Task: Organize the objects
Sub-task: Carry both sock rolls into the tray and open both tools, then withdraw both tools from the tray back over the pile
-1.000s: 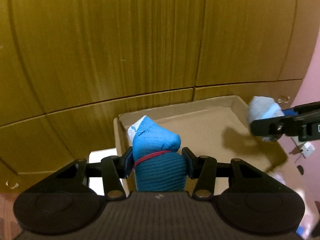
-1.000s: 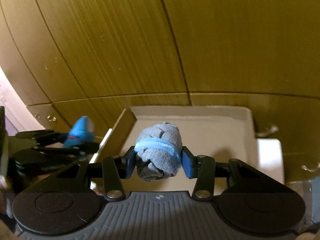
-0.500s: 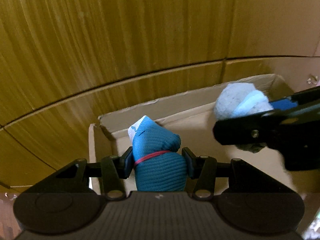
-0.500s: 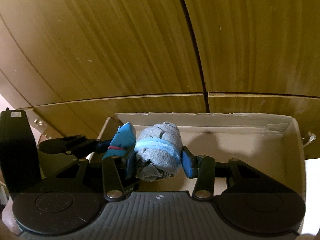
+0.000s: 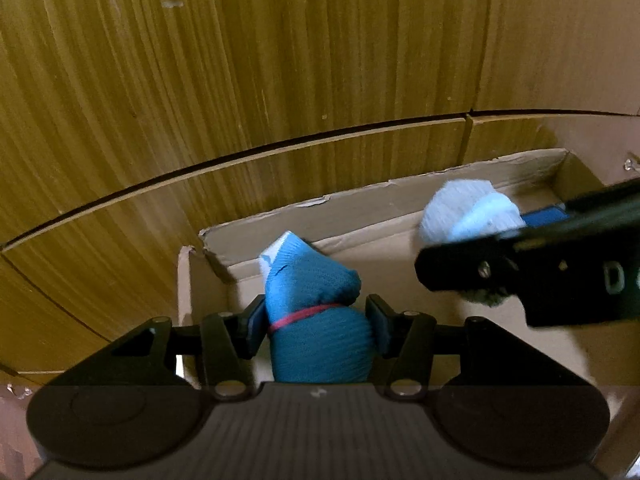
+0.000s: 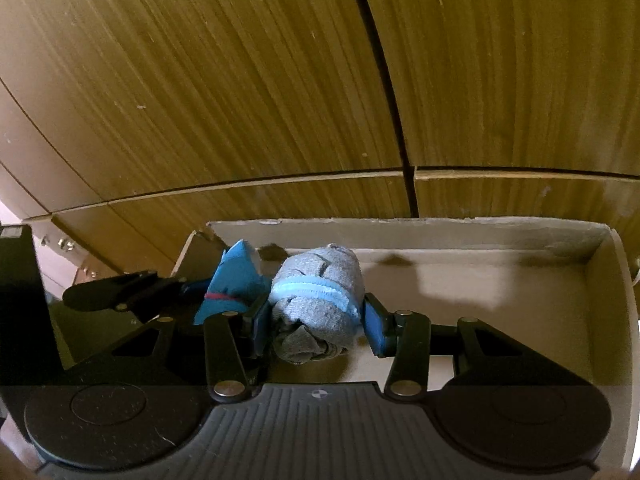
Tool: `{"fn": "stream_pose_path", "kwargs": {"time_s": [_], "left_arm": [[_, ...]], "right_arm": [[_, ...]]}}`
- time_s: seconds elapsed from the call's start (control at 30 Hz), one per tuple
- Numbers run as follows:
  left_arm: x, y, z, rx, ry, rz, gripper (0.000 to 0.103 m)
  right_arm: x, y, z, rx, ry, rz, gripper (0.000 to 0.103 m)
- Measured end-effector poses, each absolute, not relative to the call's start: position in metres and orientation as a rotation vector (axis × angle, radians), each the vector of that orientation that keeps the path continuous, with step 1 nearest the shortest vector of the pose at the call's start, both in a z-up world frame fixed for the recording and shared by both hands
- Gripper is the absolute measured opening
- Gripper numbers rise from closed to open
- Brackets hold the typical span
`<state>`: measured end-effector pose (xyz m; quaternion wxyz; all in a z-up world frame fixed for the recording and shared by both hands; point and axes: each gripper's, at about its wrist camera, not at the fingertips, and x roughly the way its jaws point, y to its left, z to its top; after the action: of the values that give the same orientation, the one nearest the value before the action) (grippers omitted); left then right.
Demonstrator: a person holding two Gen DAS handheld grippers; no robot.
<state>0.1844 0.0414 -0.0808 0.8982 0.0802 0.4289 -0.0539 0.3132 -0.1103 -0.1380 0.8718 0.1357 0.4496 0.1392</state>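
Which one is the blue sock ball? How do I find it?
Find the cardboard box against the wooden cupboard. At its left end, the left gripper holds the blue sock ball. It has a red band, while the grey sock ball beside it has a light-blue band.

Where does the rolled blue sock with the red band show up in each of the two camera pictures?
Left wrist view: the blue sock sits low in the centre, between the left gripper fingers, over the box's left end.
Right wrist view: the same sock is at middle left, beside the grey sock in the right gripper.
Shared landmark: the cardboard box against the wooden panels.
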Motion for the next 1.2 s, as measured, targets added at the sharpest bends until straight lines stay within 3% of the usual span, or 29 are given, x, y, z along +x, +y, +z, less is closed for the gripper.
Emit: {"fn": "stream_pose_path", "kwargs": {"time_s": [0.53, 0.97, 1.0, 1.1, 1.2], "left_arm": [[0.140, 0.069, -0.031, 0.082, 0.836, -0.127, 0.060], [0.137, 0.090, -0.001, 0.034, 0.832, -0.111, 0.060], [0.137, 0.090, -0.002, 0.037, 0.834, -0.109, 0.060], [0.134, 0.088, -0.003, 0.044, 0.838, -0.115, 0.060], [0.129, 0.088, 0.000, 0.040, 0.832, -0.112, 0.062]], "right_arm": [[0.342, -0.091, -0.159, 0.256, 0.983, 0.275, 0.054], [0.350, -0.051, -0.170, 0.213, 1.009, 0.277, 0.056], [0.351, -0.048, -0.169, 0.210, 1.009, 0.276, 0.060], [0.348, -0.045, -0.164, 0.205, 0.995, 0.268, 0.083], [0.339, -0.049, -0.150, 0.192, 0.971, 0.260, 0.083]]}}
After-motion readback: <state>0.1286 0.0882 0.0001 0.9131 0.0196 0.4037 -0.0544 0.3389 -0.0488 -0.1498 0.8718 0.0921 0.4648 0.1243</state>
